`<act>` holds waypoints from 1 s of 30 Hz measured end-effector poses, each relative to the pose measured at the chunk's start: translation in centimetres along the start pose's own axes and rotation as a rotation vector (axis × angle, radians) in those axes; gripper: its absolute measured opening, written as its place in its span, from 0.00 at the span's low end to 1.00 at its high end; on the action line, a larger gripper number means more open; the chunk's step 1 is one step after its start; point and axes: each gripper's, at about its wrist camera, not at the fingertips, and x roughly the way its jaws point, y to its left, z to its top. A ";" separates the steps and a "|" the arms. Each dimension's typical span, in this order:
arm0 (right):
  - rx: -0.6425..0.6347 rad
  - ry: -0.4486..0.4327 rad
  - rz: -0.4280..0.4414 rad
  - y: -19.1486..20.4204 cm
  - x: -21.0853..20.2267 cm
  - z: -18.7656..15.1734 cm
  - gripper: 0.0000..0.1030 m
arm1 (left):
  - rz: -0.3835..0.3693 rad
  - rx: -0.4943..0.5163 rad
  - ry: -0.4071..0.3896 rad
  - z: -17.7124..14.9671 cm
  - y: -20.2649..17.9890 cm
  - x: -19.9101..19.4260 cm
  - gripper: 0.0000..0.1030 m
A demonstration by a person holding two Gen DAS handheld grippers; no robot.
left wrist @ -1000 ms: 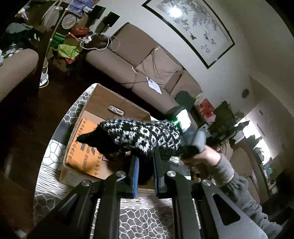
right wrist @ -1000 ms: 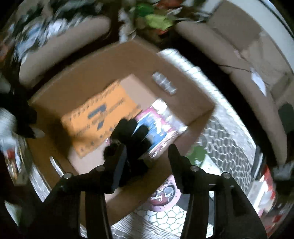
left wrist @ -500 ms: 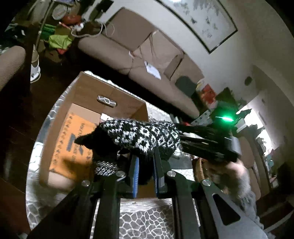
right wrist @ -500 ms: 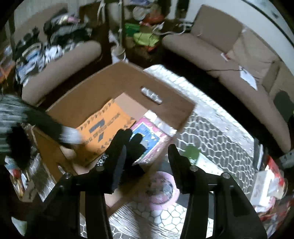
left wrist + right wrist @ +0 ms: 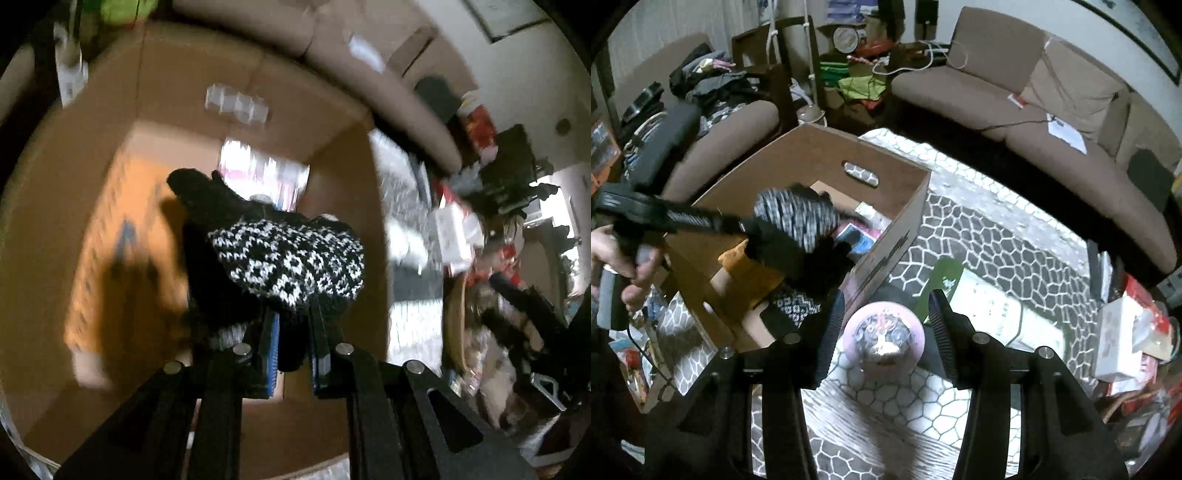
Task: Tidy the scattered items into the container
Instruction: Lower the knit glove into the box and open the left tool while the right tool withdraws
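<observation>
My left gripper point(image 5: 293, 325) is shut on a black and white knitted mitten point(image 5: 291, 262) and holds it over the open cardboard box point(image 5: 55, 192). From the right wrist view the mitten point(image 5: 798, 221) hangs above the box point(image 5: 820, 162), held by the left gripper point(image 5: 746, 227). My right gripper point(image 5: 886, 325) is open and empty, outside the box's near right corner, with a round pink tin point(image 5: 884, 341) on the rug between its fingers. A second patterned mitten point(image 5: 792, 308) lies inside the box on an orange printed sheet point(image 5: 750, 269).
A patterned grey rug point(image 5: 997, 251) lies under the box. A green and white package point(image 5: 979, 302) lies right of the tin. A brown sofa point(image 5: 1034, 110) runs along the back. White and red boxes point(image 5: 1123, 339) clutter the right side. An armchair point(image 5: 713, 133) piled with clothes stands left.
My left gripper has carried the mitten forward and down over the box. My right gripper has drawn back from the box toward the pink tin.
</observation>
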 end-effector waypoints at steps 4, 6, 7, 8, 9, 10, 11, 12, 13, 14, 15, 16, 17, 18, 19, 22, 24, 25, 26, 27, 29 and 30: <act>-0.007 0.012 0.001 0.2 0.6 -0.9 0.44 | 0.079 0.004 0.112 -1.2 0.5 2.2 0.12; -0.001 0.012 0.014 0.2 0.7 -1.0 0.44 | 0.100 0.003 0.162 -1.4 0.5 2.8 0.13; -0.001 0.008 0.013 0.2 0.6 -1.1 0.44 | 0.114 0.012 0.178 -1.6 0.4 3.0 0.13; 0.000 0.004 0.012 0.1 0.5 -1.2 0.44 | 0.129 0.026 0.193 -1.7 0.2 3.0 0.13; 0.003 0.001 0.012 0.1 0.5 -1.2 0.44 | 0.151 0.039 0.223 -2.2 0.1 3.3 0.14; 0.009 -0.001 0.015 0.0 0.5 -1.3 0.44 | 0.157 0.045 0.260 -2.0 0.2 3.5 0.18; 0.014 0.000 0.017 -0.1 0.6 -1.4 0.44 | 0.166 0.050 0.303 -2.4 0.1 3.9 0.20; 0.017 0.001 0.016 -0.2 0.6 -1.4 0.44 | 0.182 0.059 0.339 -2.8 0.0 4.3 0.25; 0.020 0.004 0.016 -0.2 0.7 -1.5 0.44 | 0.217 0.073 0.370 -3.2 0.0 4.7 0.33; 0.022 0.006 0.019 -0.2 0.9 -1.6 0.44 | 0.255 0.085 0.407 -3.8 0.1 5.0 0.35; 0.024 0.008 0.024 -0.1 0.9 -1.6 0.44 | 0.277 0.090 0.422 -4.1 0.1 5.0 0.35; 0.023 0.009 0.025 -0.1 0.9 -1.7 0.44 | 0.294 0.099 0.426 -4.4 0.0 4.6 0.36; 0.019 0.008 0.025 0.0 0.9 -1.7 0.44 | 0.303 0.114 0.418 -4.5 -0.1 4.0 0.37; 0.017 0.005 0.026 0.1 0.8 -1.7 0.44 | 0.311 0.131 0.402 -4.5 -0.3 3.2 0.44; 0.016 0.002 0.028 0.1 0.8 -1.8 0.44 | 0.314 0.135 0.378 -4.2 -0.3 2.2 0.52; 0.018 -0.007 0.033 0.3 0.6 -1.7 0.44 | 0.338 0.113 0.273 -2.4 0.6 -0.6 0.57; 0.014 -0.009 0.034 0.5 0.6 -1.6 0.44 | 0.339 0.072 0.182 -0.7 1.9 -2.4 0.57; 0.012 -0.010 0.037 0.7 0.5 -1.5 0.44 | 0.331 0.056 0.142 0.0 2.2 -3.2 0.57; 0.008 -0.012 0.040 1.0 0.6 -1.3 0.44 | 0.315 0.037 0.105 0.7 2.5 -4.0 0.57; 0.004 -0.012 0.042 1.2 0.6 -1.2 0.44 | 0.288 0.009 0.073 1.2 3.0 -4.6 0.57; -0.022 -0.002 0.050 2.1 1.1 -0.5 0.44 | 0.229 -0.019 0.010 1.2 3.3 -6.3 0.57; -0.035 0.002 0.054 2.6 1.3 0.0 0.44 | 0.213 -0.006 -0.040 0.7 3.0 -7.2 0.57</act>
